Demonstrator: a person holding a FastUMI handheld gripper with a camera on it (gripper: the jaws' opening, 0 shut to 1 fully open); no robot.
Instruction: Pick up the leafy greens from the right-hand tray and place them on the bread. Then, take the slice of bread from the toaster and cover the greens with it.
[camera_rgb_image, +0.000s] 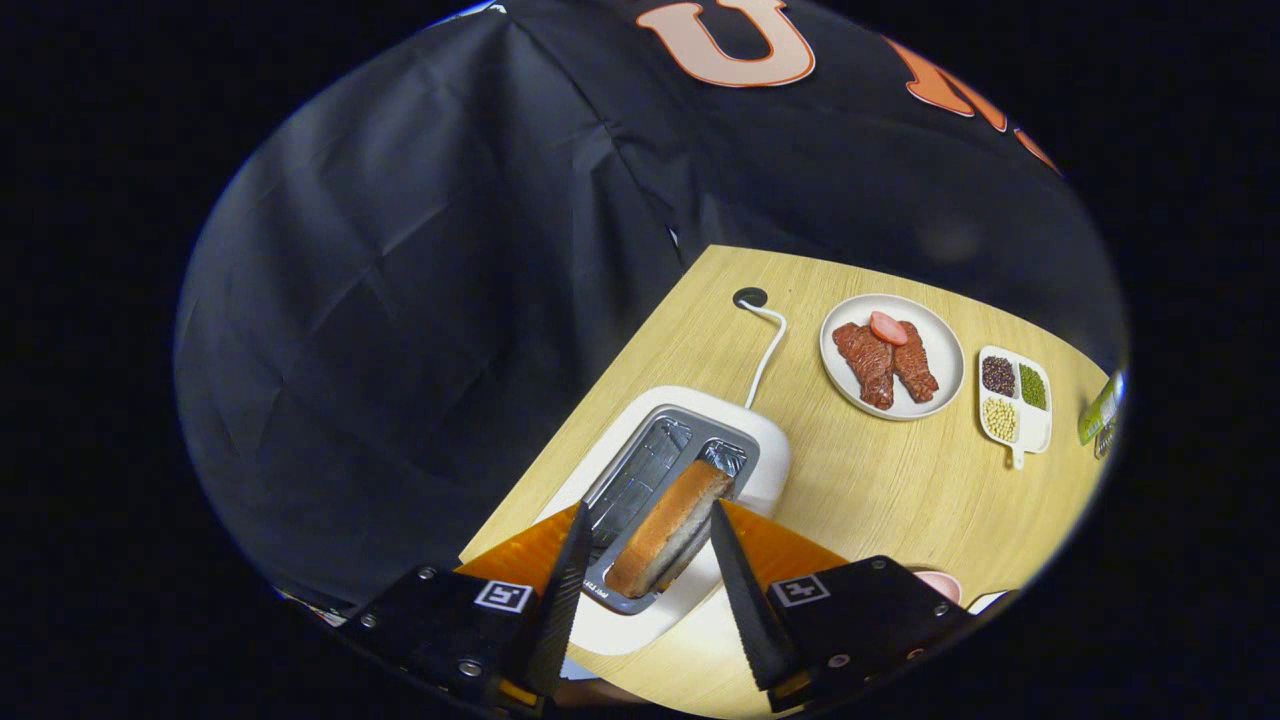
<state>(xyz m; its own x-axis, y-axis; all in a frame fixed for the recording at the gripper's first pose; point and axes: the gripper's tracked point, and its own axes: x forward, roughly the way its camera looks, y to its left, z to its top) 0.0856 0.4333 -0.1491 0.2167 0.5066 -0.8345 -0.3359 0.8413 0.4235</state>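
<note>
One bread slice (668, 538) is seen standing in the toaster (690, 470), its lower part hidden in the slot. The gripper (648, 520) is held spread above, fingers flanking the slice without contact.

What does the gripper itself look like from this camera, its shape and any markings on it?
The gripper has two long, tapering fingers with toothed, saw-like inner edges. Each finger is mounted on a blocky black carriage with visible screws, and each carriage carries a small square black-and-white marker tag. An orange body panel shows behind the fingers.
</note>
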